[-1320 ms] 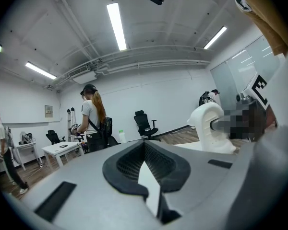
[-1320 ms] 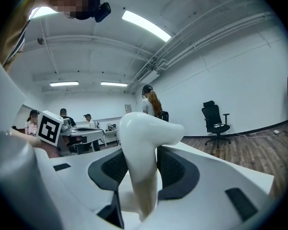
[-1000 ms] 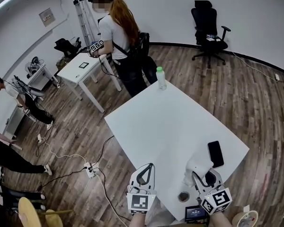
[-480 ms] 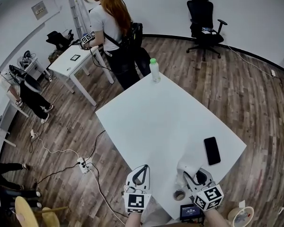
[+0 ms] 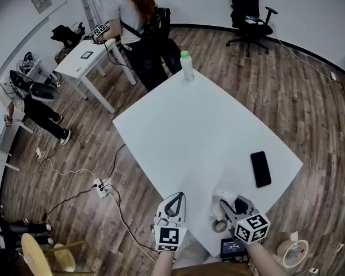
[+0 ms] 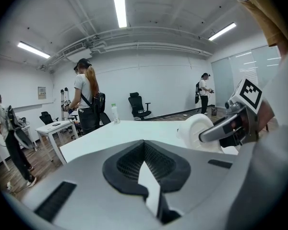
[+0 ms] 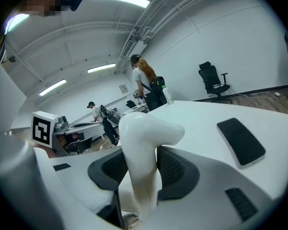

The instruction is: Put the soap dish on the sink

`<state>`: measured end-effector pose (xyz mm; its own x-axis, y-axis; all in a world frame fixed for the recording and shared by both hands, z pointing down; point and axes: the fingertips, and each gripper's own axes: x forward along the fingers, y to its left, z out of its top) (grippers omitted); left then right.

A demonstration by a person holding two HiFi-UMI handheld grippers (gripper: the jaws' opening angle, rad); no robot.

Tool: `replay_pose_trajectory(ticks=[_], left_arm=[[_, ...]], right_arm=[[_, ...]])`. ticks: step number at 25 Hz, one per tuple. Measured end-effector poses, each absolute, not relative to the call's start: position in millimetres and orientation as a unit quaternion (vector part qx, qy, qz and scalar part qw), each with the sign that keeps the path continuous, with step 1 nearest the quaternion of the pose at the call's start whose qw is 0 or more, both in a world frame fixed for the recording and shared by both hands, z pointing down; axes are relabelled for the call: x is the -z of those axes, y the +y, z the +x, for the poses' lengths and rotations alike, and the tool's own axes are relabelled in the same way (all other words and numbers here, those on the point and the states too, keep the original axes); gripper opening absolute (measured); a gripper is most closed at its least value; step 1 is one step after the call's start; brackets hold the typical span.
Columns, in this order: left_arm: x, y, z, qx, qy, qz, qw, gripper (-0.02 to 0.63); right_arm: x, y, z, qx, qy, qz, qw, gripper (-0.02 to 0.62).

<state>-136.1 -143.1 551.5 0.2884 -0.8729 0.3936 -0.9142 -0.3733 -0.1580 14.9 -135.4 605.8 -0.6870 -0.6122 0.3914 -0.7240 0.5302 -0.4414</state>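
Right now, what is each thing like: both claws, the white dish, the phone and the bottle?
Left claw, shut with nothing in it.
Right claw, shut on the soap dish.
Soap dish, gripped in the right claw.
Phone, lying flat on the table, screen dark.
Bottle, standing upright, green cap on.

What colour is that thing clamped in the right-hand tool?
Plain glossy white. The soap dish shows best in the right gripper view.

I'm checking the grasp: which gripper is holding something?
The right gripper, its fingers clamped on the white soap dish; the left gripper has closed, empty fingers.
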Motion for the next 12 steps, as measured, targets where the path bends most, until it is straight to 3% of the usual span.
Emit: replay_pose_trajectory(ticks=[12], left_arm=[[-563, -147, -133, -0.214, -0.552, 0.803, 0.067, 0.006]], right_arm=[[-637, -141, 17, -0.379, -0.843, 0.375, 0.075, 0.167]])
